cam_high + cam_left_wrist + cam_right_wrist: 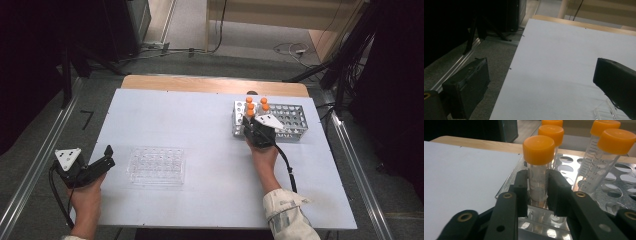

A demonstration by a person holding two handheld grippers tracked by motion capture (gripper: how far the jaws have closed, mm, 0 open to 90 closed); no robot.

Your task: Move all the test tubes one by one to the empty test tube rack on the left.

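We see the right gripper (538,192) reaching forward, clamped on an orange-capped tube (539,170) standing in the metal rack (292,125). The left gripper (102,162) rests wide open at the surface's (200,120) left edge.

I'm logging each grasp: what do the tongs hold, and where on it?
The right tongs grip the nearest orange-capped tube by its clear body below the cap. The left tongs hold nothing.

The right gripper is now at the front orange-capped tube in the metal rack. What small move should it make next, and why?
Probably a straight lift. The right gripper has its black jaws closed on the nearest clear plastic tube with an orange cap, which stands upright in a hole of the perforated metal rack. Other capped tubes stand close behind, so rising vertically should free it without knocking them.
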